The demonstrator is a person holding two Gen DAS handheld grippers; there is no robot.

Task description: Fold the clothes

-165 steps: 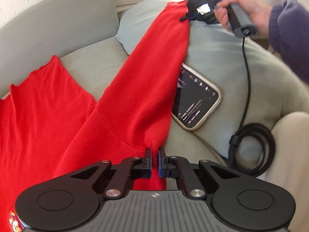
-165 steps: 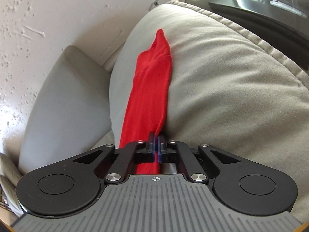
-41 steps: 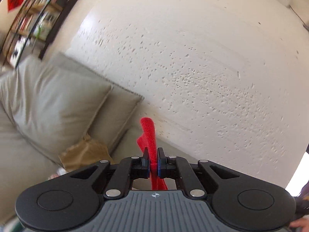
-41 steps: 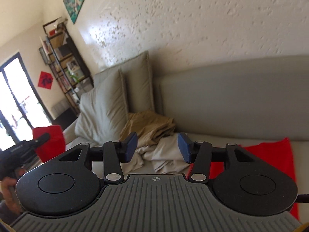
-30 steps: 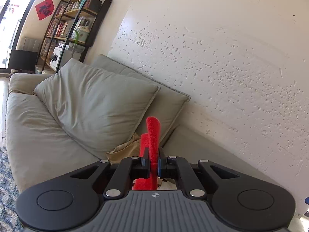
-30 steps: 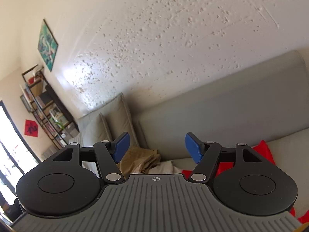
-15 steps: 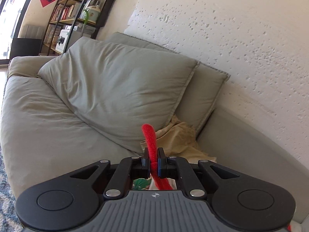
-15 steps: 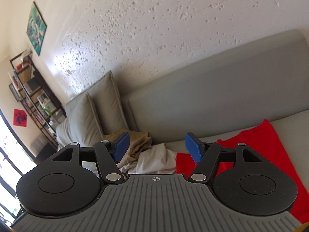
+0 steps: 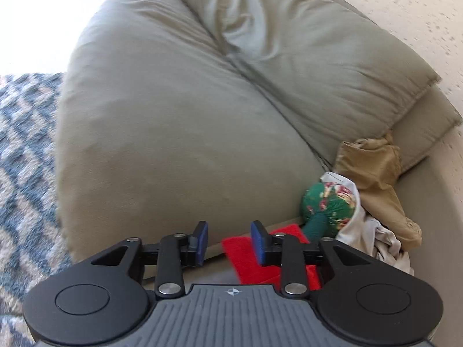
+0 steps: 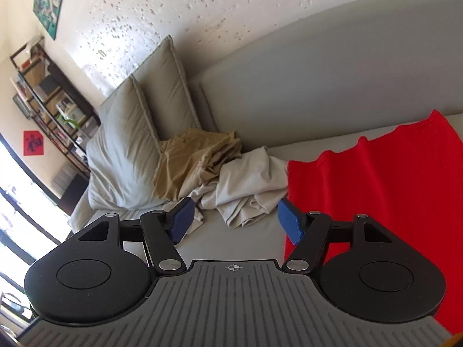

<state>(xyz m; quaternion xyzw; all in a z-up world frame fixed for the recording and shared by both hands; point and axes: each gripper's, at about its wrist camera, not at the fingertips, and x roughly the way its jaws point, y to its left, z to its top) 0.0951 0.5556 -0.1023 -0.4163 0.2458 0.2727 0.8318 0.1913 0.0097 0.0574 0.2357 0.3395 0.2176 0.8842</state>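
Left gripper (image 9: 228, 241) jaws are opening over the red garment (image 9: 246, 256), nothing pinched. Right gripper (image 10: 231, 221) is apart and empty. I'd let the corner settle flat before regrabbing.

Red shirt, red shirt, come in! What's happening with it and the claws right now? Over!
Left claw opening, nothing pinched. Right claw open, empty. Red shirt spread on sofa seat. Tan and white clothes pile beside it, not blocking.
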